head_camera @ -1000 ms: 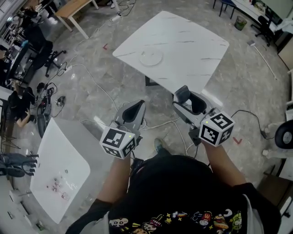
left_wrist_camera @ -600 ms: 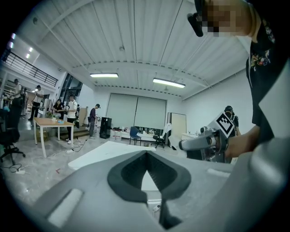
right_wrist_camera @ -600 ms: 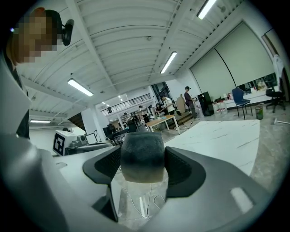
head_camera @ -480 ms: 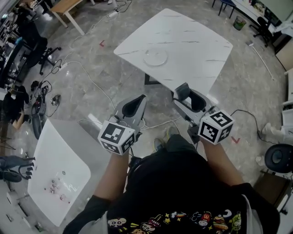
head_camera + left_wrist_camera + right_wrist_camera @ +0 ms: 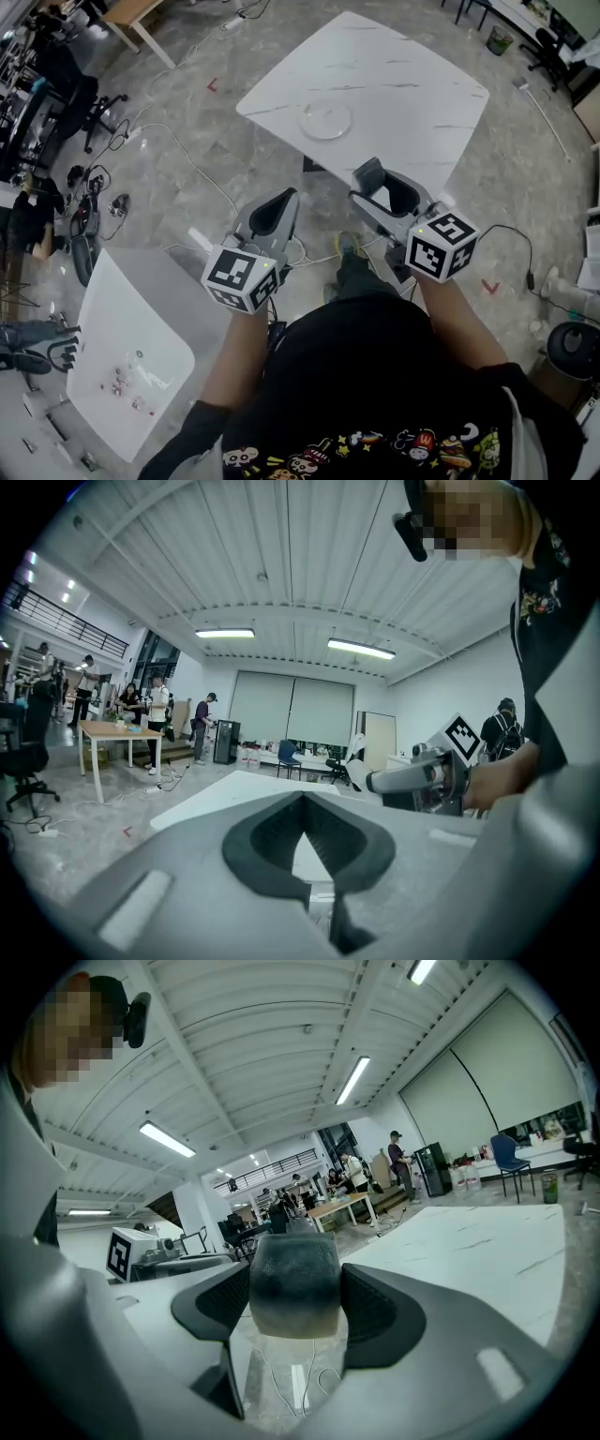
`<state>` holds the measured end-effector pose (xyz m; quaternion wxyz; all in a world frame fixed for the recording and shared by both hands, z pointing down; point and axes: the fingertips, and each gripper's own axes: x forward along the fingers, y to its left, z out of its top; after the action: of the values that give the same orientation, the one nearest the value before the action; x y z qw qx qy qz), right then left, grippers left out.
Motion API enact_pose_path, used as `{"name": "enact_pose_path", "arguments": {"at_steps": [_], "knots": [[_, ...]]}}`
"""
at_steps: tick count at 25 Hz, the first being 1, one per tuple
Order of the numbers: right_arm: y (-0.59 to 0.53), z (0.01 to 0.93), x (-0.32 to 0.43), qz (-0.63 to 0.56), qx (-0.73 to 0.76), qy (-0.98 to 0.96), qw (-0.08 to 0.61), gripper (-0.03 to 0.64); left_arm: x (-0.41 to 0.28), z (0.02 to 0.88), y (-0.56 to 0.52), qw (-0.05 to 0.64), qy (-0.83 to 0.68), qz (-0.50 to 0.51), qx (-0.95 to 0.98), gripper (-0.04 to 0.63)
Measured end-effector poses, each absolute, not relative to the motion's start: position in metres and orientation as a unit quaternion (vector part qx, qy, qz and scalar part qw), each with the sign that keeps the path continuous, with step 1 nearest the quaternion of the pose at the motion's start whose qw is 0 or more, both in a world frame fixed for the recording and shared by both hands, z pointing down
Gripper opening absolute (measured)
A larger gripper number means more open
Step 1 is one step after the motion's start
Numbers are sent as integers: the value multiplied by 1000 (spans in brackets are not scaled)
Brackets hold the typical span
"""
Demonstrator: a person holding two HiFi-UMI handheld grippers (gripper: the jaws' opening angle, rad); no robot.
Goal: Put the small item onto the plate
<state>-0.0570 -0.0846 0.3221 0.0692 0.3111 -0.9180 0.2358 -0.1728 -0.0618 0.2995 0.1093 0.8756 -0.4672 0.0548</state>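
Right gripper [image 5: 386, 187]: my fingers [image 5: 380, 1316] are closed on the small item [image 5: 293, 1283], one dark pad pressed against each of its sides. The item is a rounded block, dark grey over most of its body and paler along the lower edge; it stands upright in the grasp and its top rises above the pads.

Left gripper [image 5: 272, 214]: my fingers [image 5: 258, 841] are drawn together with the tips meeting, and nothing sits between them.

Position: I hold both grippers out in front of my body, over the grey floor [image 5: 234, 159], short of the near edge of the white desk [image 5: 412, 89]. The right gripper is the nearer of the two to that edge.

Plate [image 5: 325, 120]: a clear round plate lying flat on the white desk near its left side, bare, well apart from the held item.

A second white desk [image 5: 122, 309] stands at lower left, with a few small objects [image 5: 122, 382] scattered on it
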Motion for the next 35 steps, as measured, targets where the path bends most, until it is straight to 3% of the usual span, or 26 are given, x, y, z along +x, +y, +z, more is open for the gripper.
{"name": "enact_pose_path", "arguments": {"at_steps": [23, 35], "knots": [[-257, 403, -68, 239, 270, -923, 138, 331, -160, 377, -208, 167, -500, 79, 846, 2], [-323, 489, -96, 197, 239, -928, 209, 331, -161, 431, -233, 211, -523, 85, 822, 2]]}}
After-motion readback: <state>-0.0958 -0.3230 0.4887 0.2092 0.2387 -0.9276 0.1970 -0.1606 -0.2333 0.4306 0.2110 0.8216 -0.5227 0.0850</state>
